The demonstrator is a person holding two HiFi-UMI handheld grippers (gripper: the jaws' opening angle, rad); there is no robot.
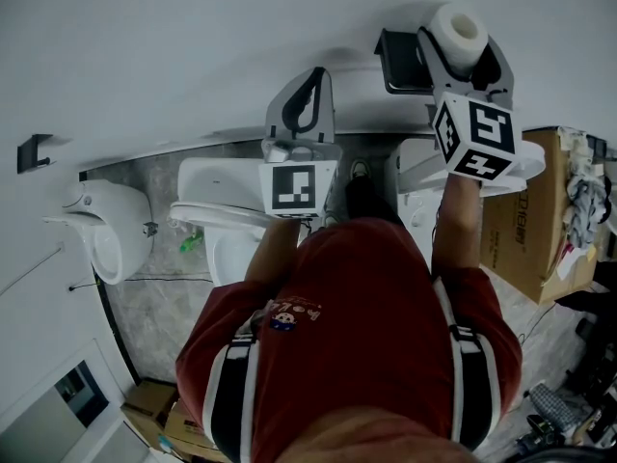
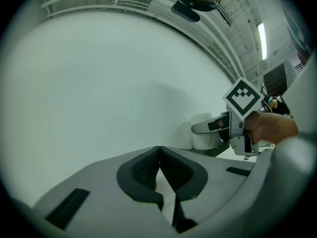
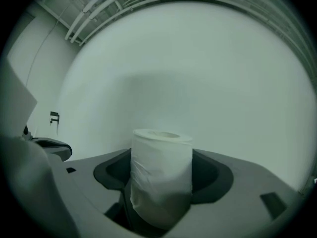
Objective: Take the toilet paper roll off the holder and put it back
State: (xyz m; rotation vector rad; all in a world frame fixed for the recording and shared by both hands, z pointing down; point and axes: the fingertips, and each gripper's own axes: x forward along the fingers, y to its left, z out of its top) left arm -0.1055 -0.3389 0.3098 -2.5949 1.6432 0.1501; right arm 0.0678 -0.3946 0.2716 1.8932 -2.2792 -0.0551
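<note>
In right claw (image 3: 161, 168), toilet roll (image 3: 161, 180) upright (core up)

Clad in a red short-sleeved shirt (image 1: 366, 297), black-and-white stripes (image 1: 239, 384) running down both shoulders and sleeves, small multicoloured emblem (image 1: 289, 314) on the chest. Fitted out with grey-shelled left gripper (image 1: 310, 90) and right gripper (image 1: 459, 37), both black-padded inside the jaws and faced with black square markers on white.
</note>
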